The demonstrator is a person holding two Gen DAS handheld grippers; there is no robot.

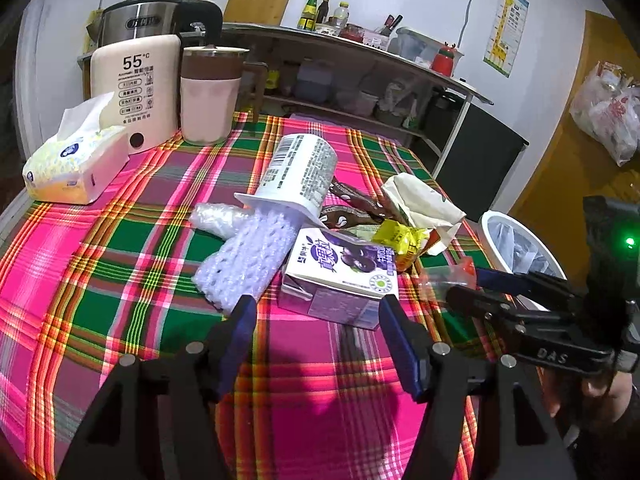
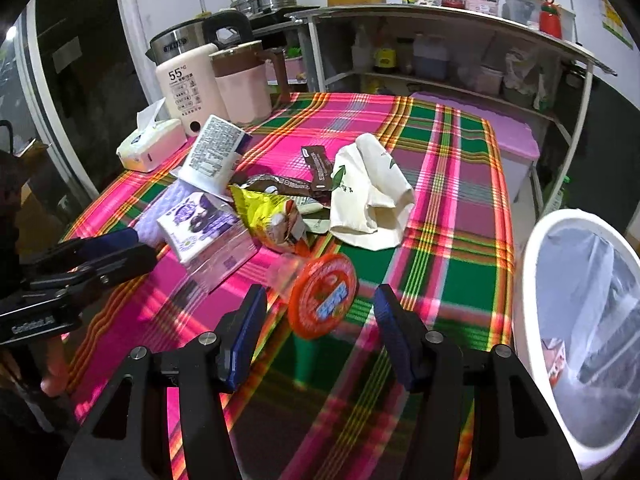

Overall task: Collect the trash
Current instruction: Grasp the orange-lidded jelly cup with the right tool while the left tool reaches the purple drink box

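Left wrist view, from the left: a tissue pack (image 1: pixel 74 156) lies at the upper left of the plaid cloth (image 1: pixel 132 272), with a cream kettle (image 1: pixel 134 88) marked 55 and a pink jug (image 1: pixel 210 94) behind it. At centre a white cup (image 1: pixel 298 174) lies tipped on foam netting (image 1: pixel 248 258), its mouth toward the lower left. Just right of the netting is a purple carton (image 1: pixel 340 276), close in front of the left gripper (image 1: pixel 318 314), whose jaws stand spread with nothing between them. Right of the carton come a yellow wrapper (image 1: pixel 400 240) and a crumpled paper bag (image 1: pixel 426 204). At the right edge a white bin (image 1: pixel 516 248) stands beside the table, and the right gripper (image 1: pixel 466 280) reaches in from there.

Right wrist view, from the left: the left gripper (image 2: pixel 120 246) enters at the left edge beside the carton (image 2: pixel 200 224). The cup (image 2: pixel 214 152) is at upper left, the yellow wrapper (image 2: pixel 264 216) and brown wrappers (image 2: pixel 316 166) at centre, the paper bag (image 2: pixel 372 196) to their right. Lower centre, a clear cup with an orange lid (image 2: pixel 322 294), blurred, sits between the spread fingers of the right gripper (image 2: pixel 320 304); neither pad touches it, so that claw is released. I cannot tell whether the lidded cup rests on the cloth. The lined bin (image 2: pixel 532 264) fills the right edge, with a small carton inside.
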